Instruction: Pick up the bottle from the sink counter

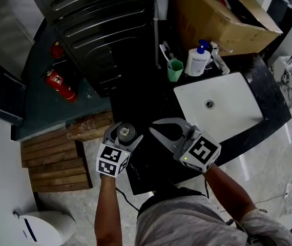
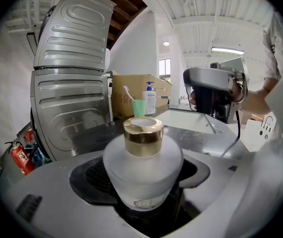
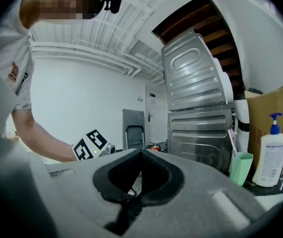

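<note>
A frosted round bottle [image 2: 142, 175] with a gold cap [image 2: 143, 135] sits between the jaws of my left gripper [image 2: 144, 192]. Its body fills the padded hollow and the jaws hug it on both sides. From the head view the bottle [image 1: 124, 133] and left gripper [image 1: 125, 129] are at the near left edge of the black counter [image 1: 146, 99]. My right gripper [image 1: 155, 127] hovers just right of it over the counter. Its fingertips meet and the hollow between its pads [image 3: 141, 155] holds nothing.
A white sink basin [image 1: 223, 111] lies to the right. A faucet [image 1: 219, 58], a pump soap bottle [image 1: 197, 59] and a green cup [image 1: 174, 69] with a toothbrush stand behind it. A cardboard box [image 1: 217, 14] and a ribbed metal appliance [image 1: 100, 29] are at the back. Fire extinguishers [image 1: 59, 83] and wooden pallets [image 1: 54, 163] lie left.
</note>
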Demonstrator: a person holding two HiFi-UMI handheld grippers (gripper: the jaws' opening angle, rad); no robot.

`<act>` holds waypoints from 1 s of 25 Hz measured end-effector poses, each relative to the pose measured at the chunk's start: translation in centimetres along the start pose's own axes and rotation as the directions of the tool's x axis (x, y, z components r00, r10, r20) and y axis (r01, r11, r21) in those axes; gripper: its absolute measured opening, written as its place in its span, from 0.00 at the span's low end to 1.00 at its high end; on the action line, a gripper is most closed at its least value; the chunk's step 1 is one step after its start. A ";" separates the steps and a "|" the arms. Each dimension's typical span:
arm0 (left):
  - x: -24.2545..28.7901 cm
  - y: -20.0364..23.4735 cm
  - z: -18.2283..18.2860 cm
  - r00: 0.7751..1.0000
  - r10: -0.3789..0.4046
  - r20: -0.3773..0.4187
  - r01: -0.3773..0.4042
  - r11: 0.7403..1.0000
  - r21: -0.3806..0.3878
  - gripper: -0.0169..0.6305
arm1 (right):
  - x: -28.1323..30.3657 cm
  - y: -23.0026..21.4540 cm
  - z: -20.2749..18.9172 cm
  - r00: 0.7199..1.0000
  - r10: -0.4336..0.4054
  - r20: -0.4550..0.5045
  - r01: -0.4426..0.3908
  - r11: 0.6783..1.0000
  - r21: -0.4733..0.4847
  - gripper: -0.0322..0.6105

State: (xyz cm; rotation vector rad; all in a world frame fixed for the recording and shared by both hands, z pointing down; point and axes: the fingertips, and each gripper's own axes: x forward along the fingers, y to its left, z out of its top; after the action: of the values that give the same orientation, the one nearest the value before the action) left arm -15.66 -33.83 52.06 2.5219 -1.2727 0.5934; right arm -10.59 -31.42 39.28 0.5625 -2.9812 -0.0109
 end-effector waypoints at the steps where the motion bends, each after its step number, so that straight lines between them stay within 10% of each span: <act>1: 0.0 0.0 0.0 1.000 -0.002 0.001 0.002 1.000 0.000 0.54 | 0.0 0.0 -0.1 1.000 -0.001 -0.002 0.001 1.000 0.001 0.05; 25: -2.6 -1.4 4.0 0.997 0.039 0.069 -0.041 0.999 0.030 0.54 | -0.7 0.2 -0.1 1.000 -0.024 -0.005 0.024 1.000 0.003 0.05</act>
State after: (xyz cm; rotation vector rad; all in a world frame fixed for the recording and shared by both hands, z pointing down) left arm -14.95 -32.77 47.24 2.5689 -1.3506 0.5442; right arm -10.02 -30.95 39.31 0.5983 -2.9704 -0.0076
